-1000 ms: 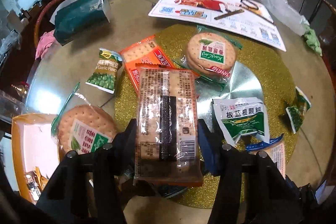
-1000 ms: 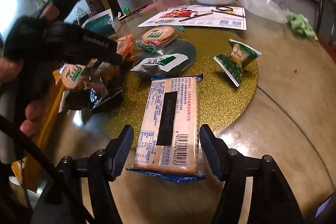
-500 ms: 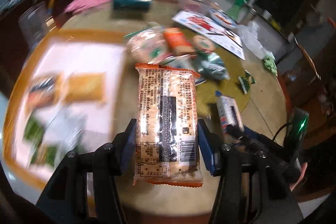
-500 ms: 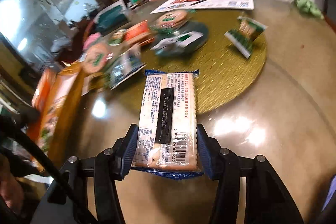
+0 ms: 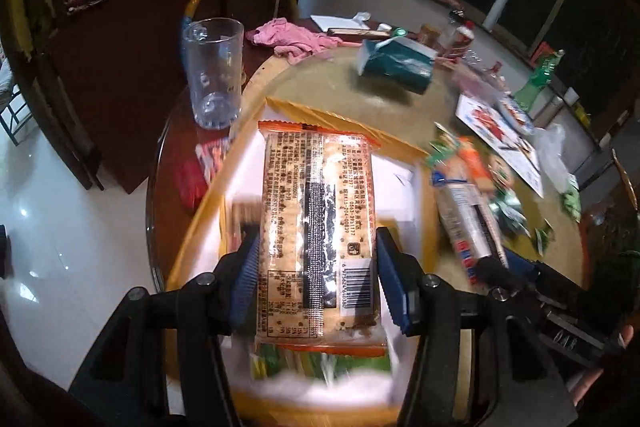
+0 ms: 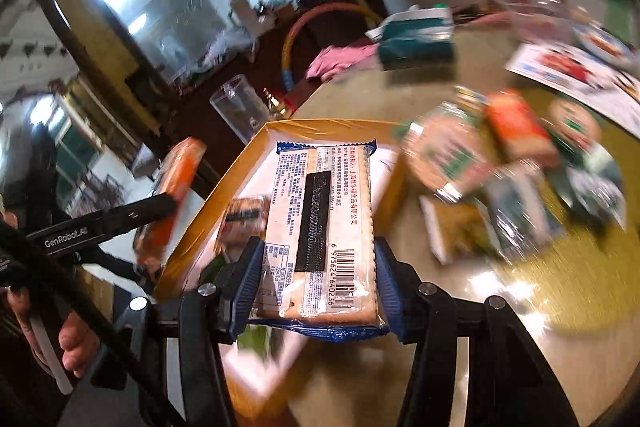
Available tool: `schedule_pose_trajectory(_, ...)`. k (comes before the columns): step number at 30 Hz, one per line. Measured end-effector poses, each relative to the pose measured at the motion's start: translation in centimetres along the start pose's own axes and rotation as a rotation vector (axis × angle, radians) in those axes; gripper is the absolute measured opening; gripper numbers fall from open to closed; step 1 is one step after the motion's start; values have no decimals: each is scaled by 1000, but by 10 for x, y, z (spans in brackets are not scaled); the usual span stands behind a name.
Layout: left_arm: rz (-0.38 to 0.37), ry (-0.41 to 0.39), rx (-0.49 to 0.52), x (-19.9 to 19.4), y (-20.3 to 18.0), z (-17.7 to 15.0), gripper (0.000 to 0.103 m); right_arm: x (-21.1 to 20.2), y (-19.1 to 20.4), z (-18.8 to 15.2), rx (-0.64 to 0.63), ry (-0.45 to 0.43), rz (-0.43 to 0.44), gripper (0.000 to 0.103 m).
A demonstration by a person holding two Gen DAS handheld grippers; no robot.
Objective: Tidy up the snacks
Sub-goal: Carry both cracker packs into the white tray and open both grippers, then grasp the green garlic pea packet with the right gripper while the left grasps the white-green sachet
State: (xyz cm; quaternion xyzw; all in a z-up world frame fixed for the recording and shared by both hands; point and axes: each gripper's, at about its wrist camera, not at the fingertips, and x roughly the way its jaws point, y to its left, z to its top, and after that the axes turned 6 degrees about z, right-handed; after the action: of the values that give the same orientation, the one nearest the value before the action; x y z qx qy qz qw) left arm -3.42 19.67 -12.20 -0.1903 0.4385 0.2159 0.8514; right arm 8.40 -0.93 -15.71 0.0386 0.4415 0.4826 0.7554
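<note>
My left gripper [image 5: 316, 267] is shut on an orange cracker pack [image 5: 316, 219] and holds it over a shallow orange-rimmed box [image 5: 320, 115] with a white floor. My right gripper [image 6: 316, 267] is shut on a blue cracker pack [image 6: 320, 219] above the same box [image 6: 320, 125]. Small snack packs lie blurred in the box under both packs. In the right wrist view the left gripper [image 6: 120, 219] and its orange pack [image 6: 176, 183] show at the left. The blue pack [image 5: 460, 215] shows in the left wrist view to the right.
A clear glass [image 5: 214, 71] stands left of the box near the table edge. A teal tissue pack [image 5: 396, 67] and a pink cloth [image 5: 292, 39] lie behind. Round biscuit packs [image 6: 448, 155], an orange pack [image 6: 520, 127] and a leaflet [image 6: 576, 71] lie right on the gold mat.
Both grippers swung left from the gold mat to over the orange-rimmed box, each still holding its cracker pack. The right gripper closed on the blue pack and lifted it.
</note>
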Motion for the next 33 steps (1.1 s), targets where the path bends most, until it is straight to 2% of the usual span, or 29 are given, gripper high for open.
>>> schedule_pose_trajectory(3, 19, 73, 11, 47, 4, 29, 57, 50, 2, 22, 3, 54, -62, 54)
schedule_pose_trajectory(5, 29, 120, 3, 75, 9, 41, 57, 84, -2, 32, 4, 88, -134, 54)
schedule_pose_trajectory(10, 10, 194, 10, 129, 13, 57, 58, 113, -6, 32, 16, 88, -190, 56)
schedule_pose_trajectory(12, 23, 249, 8, 148, 17, 58, 64, 116, -8, 29, 20, 97, -192, 58)
schedule_pose_trajectory(13, 13, 264, -11, 149, 20, 58, 64, 109, -7, 27, 14, 72, -185, 59)
schedule_pose_trajectory(14, -13, 241, -36, 143, 24, 58, 64, 98, -4, 25, 14, 45, -179, 63)
schedule_pose_trajectory(15, -43, 200, -56, 133, 26, 58, 66, 83, -3, 23, 15, 12, -160, 72)
schedule_pose_trajectory(16, -58, 158, -72, 119, 27, 57, 69, 70, -1, 20, 14, -20, -137, 76)
schedule_pose_trajectory(17, -55, 121, -82, 105, 25, 55, 77, 58, 0, 18, 13, -49, -113, 80)
schedule_pose_trajectory(18, -48, 65, -86, 85, 22, 50, 85, 45, 2, 14, 9, -78, -85, 80)
schedule_pose_trajectory(20, -37, -4, -63, 58, 8, 41, 90, 10, -1, 1, 8, -130, -49, 80)
schedule_pose_trajectory(22, -27, -9, -10, 38, -15, 26, 90, -16, -11, -10, 23, -168, -55, 80)
schedule_pose_trajectory(26, -94, -56, 31, 6, -60, -10, 90, -73, -63, -29, 101, -198, -154, 80)
schedule_pose_trajectory(28, -130, -56, 81, 0, -91, -26, 90, -112, -113, -37, 227, -232, -271, 80)
schedule_pose_trajectory(32, -157, -9, 136, 13, -137, -38, 90, -161, -203, -47, 487, -311, -385, 79)
schedule_pose_trajectory(33, -148, 9, 144, 19, -146, -37, 90, -165, -217, -48, 528, -318, -403, 72)
